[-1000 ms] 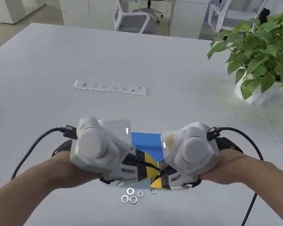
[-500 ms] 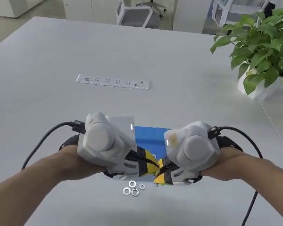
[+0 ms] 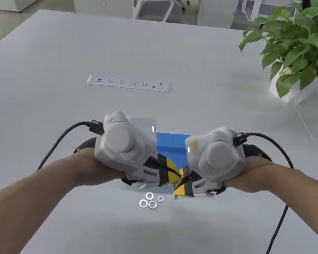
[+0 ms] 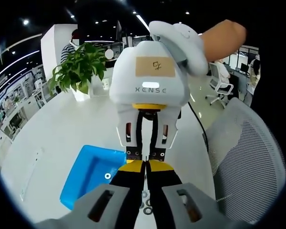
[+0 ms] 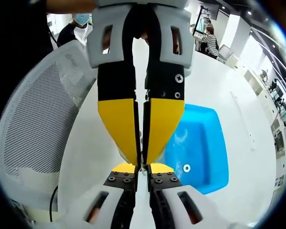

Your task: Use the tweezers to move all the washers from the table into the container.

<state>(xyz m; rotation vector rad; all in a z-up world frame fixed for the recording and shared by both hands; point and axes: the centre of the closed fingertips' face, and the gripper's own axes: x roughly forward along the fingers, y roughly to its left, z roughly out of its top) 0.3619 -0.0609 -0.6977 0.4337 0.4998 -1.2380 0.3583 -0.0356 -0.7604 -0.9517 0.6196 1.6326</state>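
Both grippers meet tip to tip just above the near edge of the blue container (image 3: 172, 144). My left gripper (image 3: 171, 177) and right gripper (image 3: 184, 188) each have their jaws pressed together on a thin pale strip, which looks like the tweezers (image 5: 143, 119). Several washers (image 3: 151, 201) lie on the white table just in front of the tips. From the left gripper view, my left gripper (image 4: 145, 168) faces the right gripper (image 4: 146, 155), with the container (image 4: 86, 176) below holding one washer (image 4: 107, 176). The right gripper view shows my right gripper (image 5: 144, 168), the container (image 5: 200, 143) and that washer (image 5: 186, 168).
A white power strip (image 3: 128, 83) lies farther back on the table. A potted plant (image 3: 297, 47) stands at the far right. Black cables trail from both grippers. A white mesh chair (image 4: 248, 157) is behind the near table edge.
The head camera has drifted, so the scene sits a little higher in the picture. The grippers stay tip to tip over the container's near edge; the washers have not moved.
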